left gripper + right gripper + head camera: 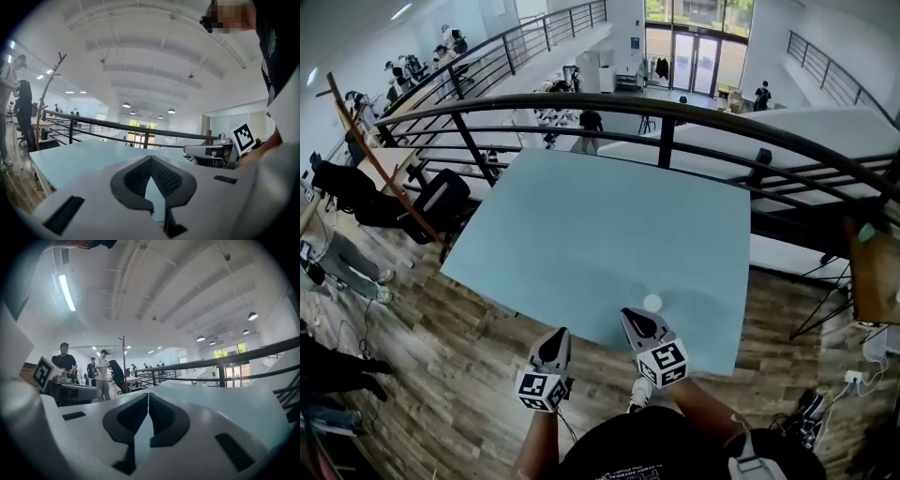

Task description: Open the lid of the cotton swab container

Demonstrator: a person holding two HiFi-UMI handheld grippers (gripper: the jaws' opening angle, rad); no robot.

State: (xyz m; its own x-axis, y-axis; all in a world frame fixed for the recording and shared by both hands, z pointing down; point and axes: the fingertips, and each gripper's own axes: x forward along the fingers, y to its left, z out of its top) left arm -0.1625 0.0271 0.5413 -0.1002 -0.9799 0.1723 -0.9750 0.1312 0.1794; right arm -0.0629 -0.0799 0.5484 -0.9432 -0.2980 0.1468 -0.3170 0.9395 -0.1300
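Nearest, the left gripper (pixel 555 334) and right gripper (pixel 630 316) are seen closed tight, nothing held, by the desk (pixel 581 225) edge. The container (pixel 652 303) stands just beyond the right gripper. Jaws should be opened before approach; body steadied, lid lifted.

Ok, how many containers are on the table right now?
1: a small white round container near the table's near edge, just beyond the right gripper. That gripper covers a patch of tabletop, so another could be hidden.
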